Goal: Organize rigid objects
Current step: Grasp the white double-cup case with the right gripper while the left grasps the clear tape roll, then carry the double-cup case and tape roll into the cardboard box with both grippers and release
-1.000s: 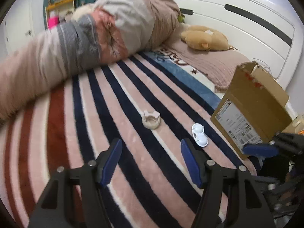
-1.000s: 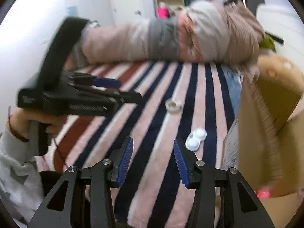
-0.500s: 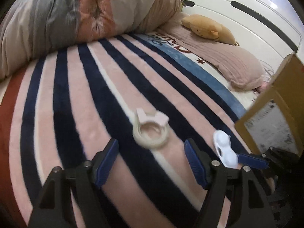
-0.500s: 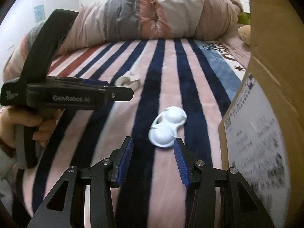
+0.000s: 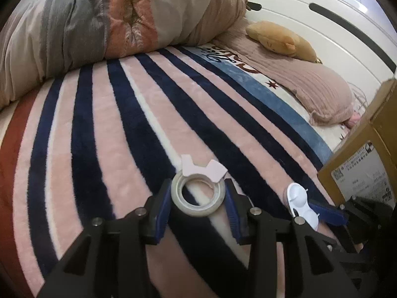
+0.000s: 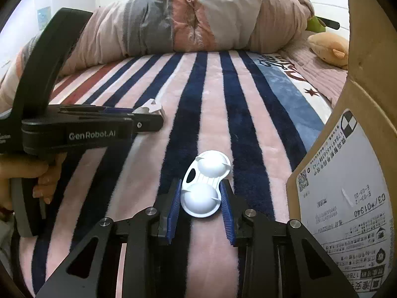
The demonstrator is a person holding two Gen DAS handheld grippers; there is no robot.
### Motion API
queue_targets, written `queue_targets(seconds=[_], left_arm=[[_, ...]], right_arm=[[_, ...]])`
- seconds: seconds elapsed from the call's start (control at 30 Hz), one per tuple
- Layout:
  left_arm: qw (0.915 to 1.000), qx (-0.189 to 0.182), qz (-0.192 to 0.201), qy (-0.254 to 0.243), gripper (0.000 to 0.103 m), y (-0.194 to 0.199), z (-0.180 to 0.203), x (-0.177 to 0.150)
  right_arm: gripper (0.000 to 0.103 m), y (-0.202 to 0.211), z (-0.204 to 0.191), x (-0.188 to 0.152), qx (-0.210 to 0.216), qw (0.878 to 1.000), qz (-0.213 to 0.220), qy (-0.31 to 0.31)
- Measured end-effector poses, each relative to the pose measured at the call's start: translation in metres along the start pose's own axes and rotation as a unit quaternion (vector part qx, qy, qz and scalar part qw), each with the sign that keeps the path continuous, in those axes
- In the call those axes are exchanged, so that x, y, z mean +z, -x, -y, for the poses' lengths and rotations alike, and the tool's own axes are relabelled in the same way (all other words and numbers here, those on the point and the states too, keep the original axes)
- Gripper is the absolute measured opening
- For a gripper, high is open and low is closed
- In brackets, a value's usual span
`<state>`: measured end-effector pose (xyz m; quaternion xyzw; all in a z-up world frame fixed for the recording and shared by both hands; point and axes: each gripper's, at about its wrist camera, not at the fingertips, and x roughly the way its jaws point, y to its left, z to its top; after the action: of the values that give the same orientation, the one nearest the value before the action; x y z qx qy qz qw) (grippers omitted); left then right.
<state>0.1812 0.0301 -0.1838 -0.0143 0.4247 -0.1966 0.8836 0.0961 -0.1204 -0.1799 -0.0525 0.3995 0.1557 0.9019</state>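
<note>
We see the left gripper point(image 5: 198, 200) with its blue pads on both sides of a translucent roll of clear tape with a pale pink cutter tab point(image 5: 198, 193), pads touching or nearly touching the roll's sides; the roll lies flat on the striped pink, navy and white fleece blanket point(image 5: 124, 129) covering the bed. From the right wrist view that roll is mostly hidden behind the left gripper body, only the pale tab pokes out. The right gripper point(image 6: 201, 204) straddles the near dome of a white plastic double-dome case point(image 6: 204, 183), pads close against it; we can't confirm firm contact on either side. The far dome sticks out past the fingertips. A brown cardboard box with a printed shipping label point(image 6: 347, 198) stands just right of the case, cut off by the frame edge, label text too distorted to read. A bundled pink and grey quilt point(image 5: 111, 19) and a tan plush toy point(image 5: 280, 41) sit at the far end.
</note>
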Motion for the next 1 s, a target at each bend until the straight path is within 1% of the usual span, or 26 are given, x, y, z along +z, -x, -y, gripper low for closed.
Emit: queue_targets(seconds=[0.13,0.23,0.3,0.4,0.47,0.57,0.67,0.77,0.87,1.0], left_arm=[[0.9997,0.011,-0.003,-0.019,0.037,0.016,0.012,-0.005],[0.9995,0.02,0.001,-0.026,0.037,0.038,0.02,-0.006],[0.9993,0.022,0.012,-0.027,0.037,0.061,0.027,-0.006],[0.998,0.037,0.032,-0.039,0.037,0.098,0.042,-0.004],[0.9977,0.039,0.041,-0.037,0.037,0.12,0.053,-0.003],[0.996,0.05,0.058,-0.046,0.037,0.152,0.074,-0.002],[0.9947,0.044,0.073,-0.058,0.037,0.178,0.1,0.002],[0.9936,0.038,0.081,-0.068,0.037,0.196,0.13,0.01],[0.9927,0.023,0.082,-0.085,0.037,0.204,0.16,0.018],[0.9912,0.006,0.077,-0.107,0.037,0.2,0.204,0.029]], right_arm=[[0.026,0.016,-0.007,0.0,0.007,1.0,0.019,0.021],[0.026,0.034,-0.011,0.001,0.025,0.999,0.029,0.025],[0.026,0.05,-0.015,0.002,0.037,0.998,0.041,0.029],[0.026,0.078,-0.023,0.004,0.053,0.996,0.061,0.044],[0.026,0.1,-0.027,0.006,0.06,0.994,0.079,0.051],[0.026,0.131,-0.026,0.007,0.07,0.991,0.104,0.052],[0.026,0.161,-0.02,0.005,0.075,0.988,0.125,0.051],[0.026,0.184,-0.009,0.005,0.075,0.986,0.144,0.048],[0.026,0.205,0.012,0.003,0.066,0.985,0.155,0.04],[0.026,0.22,0.048,-0.003,0.044,0.987,0.152,0.026]])
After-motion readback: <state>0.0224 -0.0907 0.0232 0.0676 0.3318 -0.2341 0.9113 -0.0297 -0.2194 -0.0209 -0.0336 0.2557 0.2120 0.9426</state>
